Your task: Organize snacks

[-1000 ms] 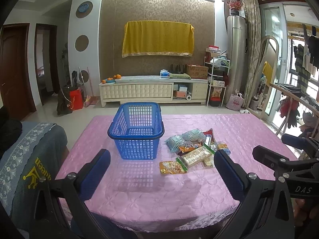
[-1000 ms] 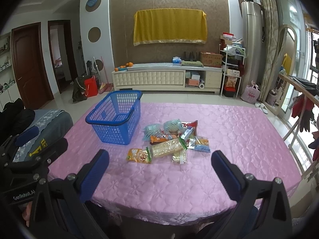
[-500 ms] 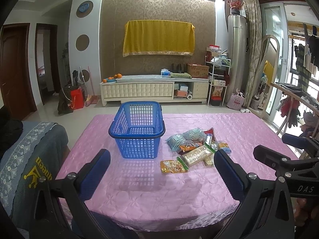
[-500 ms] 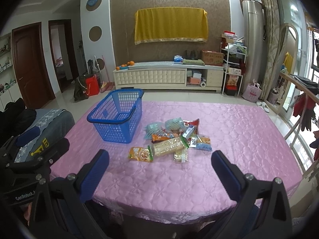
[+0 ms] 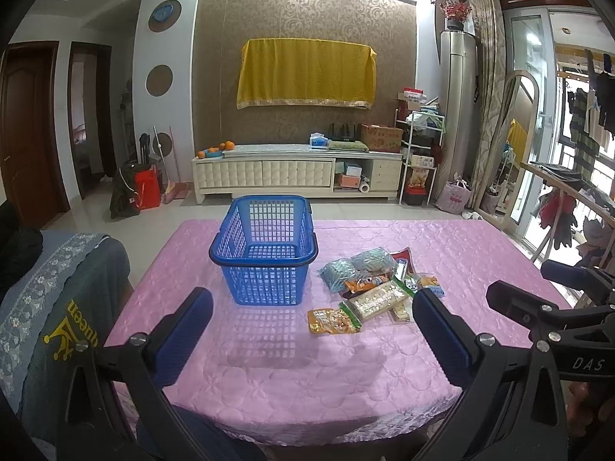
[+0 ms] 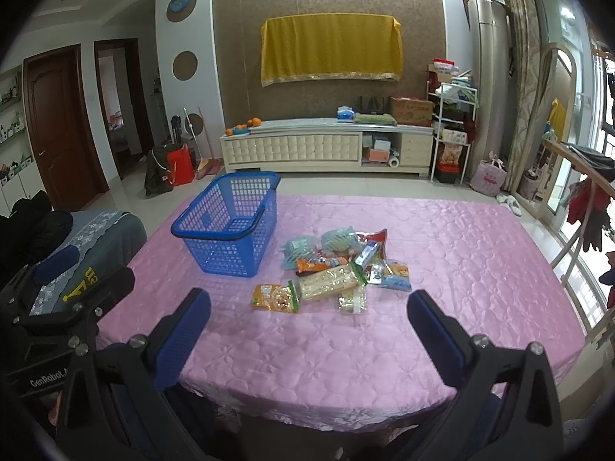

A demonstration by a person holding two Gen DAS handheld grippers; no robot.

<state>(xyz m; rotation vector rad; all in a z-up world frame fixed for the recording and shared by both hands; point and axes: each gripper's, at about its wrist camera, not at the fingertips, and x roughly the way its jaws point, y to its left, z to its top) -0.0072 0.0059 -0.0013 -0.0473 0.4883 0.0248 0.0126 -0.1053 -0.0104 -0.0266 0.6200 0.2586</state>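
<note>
Snacks (image 5: pixel 369 288) in crinkly plastic packets lay heaped beside latticed blue basket (image 5: pixel 265 249), quilted pink bench (image 5: pixel 346 365), both hand-held grippers' (image 5: pixel 313 307) (image 6: pixel 309 307) fingers spread apart, seemingly slightly closer than before.

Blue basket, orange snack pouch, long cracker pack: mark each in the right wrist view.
blue basket (image 6: pixel 226 253): right wrist view, near mesh wall.
orange snack pouch (image 6: pixel 271 297): right wrist view, middle of its front face.
long cracker pack (image 6: pixel 328 282): right wrist view, centre of the clear wrapper.
</note>
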